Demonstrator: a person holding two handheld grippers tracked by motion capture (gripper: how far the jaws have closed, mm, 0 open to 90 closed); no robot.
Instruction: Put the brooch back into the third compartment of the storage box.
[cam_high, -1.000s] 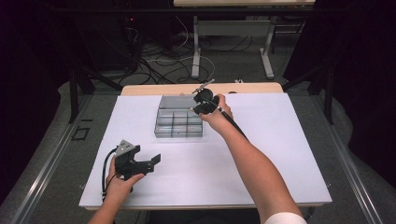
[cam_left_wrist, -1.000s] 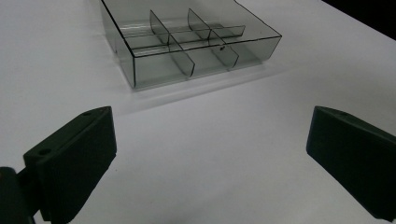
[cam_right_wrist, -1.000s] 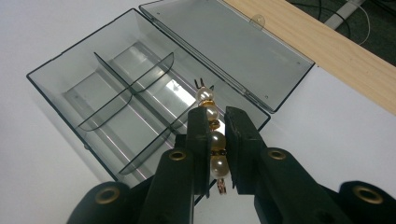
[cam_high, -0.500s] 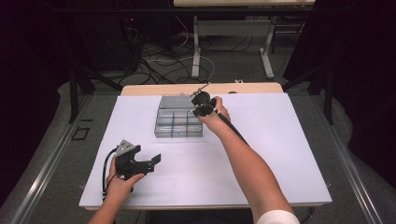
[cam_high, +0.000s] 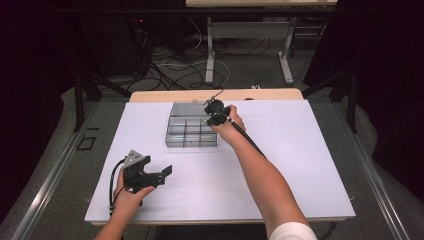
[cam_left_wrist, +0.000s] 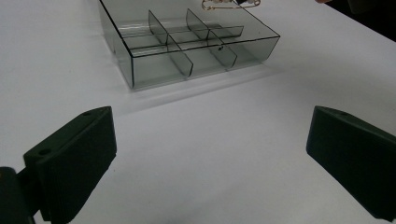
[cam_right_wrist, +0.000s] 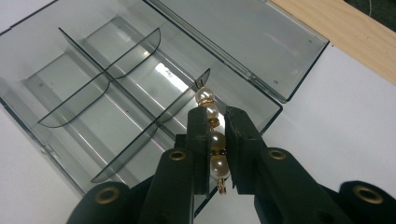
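Over the far right corner of the clear divided box, high view, the right gripper hovers; the left gripper rests low on the white worktop, fingers spread. Left gripper view: fingers wide apart, empty. Right gripper view: fingers clamp a pearl-beaded pin mid-length above a compartment; light, slippery, probably delicate, best held across its beads.

Bright overhead light floods the white counter while the surroundings sink into darkness; glare streaks the clear box, and near fingers blur softly.
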